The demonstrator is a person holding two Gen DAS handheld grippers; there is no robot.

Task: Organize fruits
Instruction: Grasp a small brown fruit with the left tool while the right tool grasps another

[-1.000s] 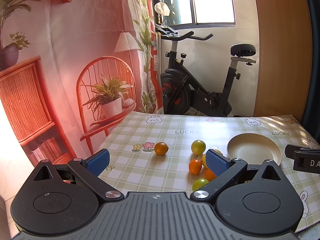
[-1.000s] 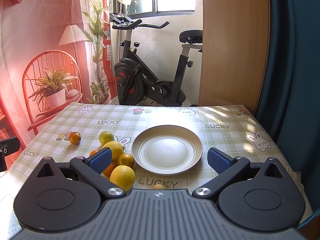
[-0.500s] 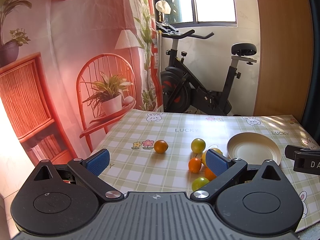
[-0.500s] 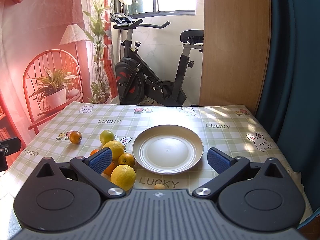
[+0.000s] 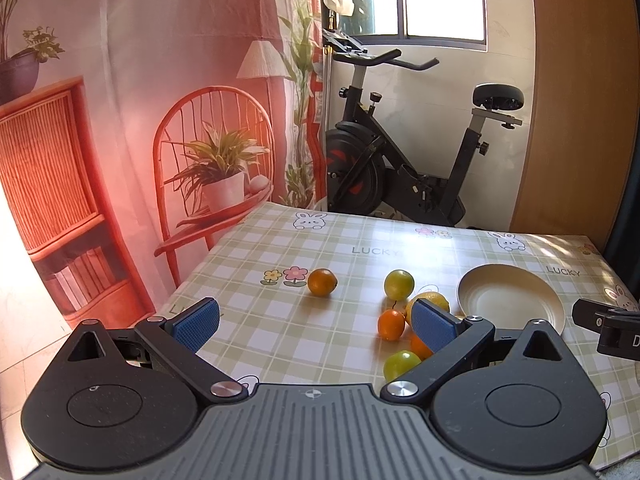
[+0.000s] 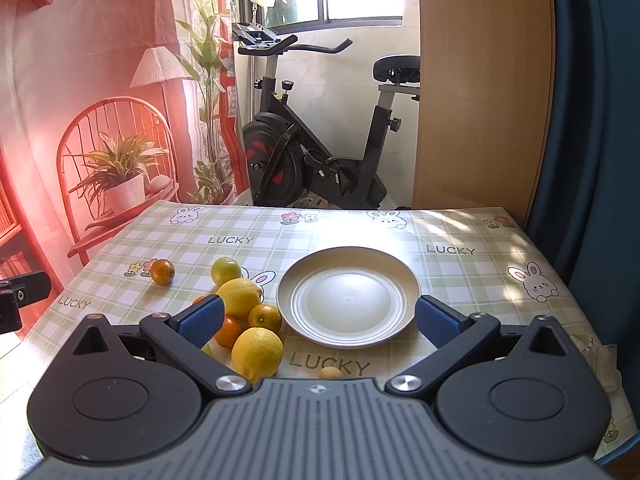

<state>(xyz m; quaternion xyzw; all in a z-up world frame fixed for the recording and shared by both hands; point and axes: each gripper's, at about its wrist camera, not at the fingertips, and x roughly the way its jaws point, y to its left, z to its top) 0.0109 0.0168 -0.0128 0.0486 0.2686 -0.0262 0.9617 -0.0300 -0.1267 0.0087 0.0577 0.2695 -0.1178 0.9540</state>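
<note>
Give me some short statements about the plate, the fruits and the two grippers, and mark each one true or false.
1. The plate has no fruit on it. True.
2. The right gripper is shut on a lemon. False: its jaws stand wide open and hold nothing.
3. One orange lies apart from the cluster of fruit, near a flower print. True.
4. The fruits lie to the right of the plate in the right wrist view. False: they lie to its left.
5. The left gripper is open and empty. True.
</note>
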